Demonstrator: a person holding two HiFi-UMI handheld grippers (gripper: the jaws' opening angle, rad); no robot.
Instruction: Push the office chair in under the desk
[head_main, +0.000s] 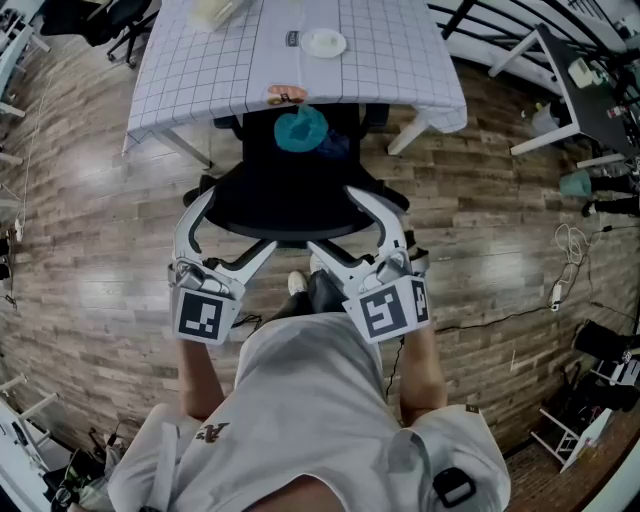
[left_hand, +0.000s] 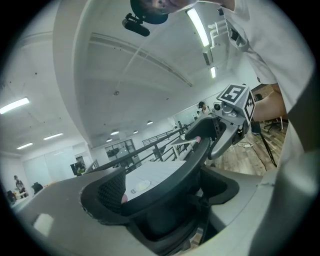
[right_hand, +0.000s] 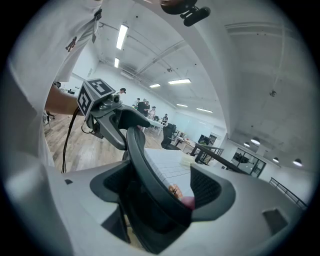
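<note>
Left tongs and right tongs both pinch 1 office chair at 1 desk

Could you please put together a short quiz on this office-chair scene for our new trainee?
1. True or false: the teal object lies on the desk.
2. What sits between the jaws of the left hand-held gripper and of the right hand-held gripper? A) a desk leg B) the top rim of the office chair's backrest C) the white plate
3. Fill in: the desk's white cloth bears a ____ pattern.
Key: 1 false, it lies on the chair's seat; 2 B; 3 grid.
</note>
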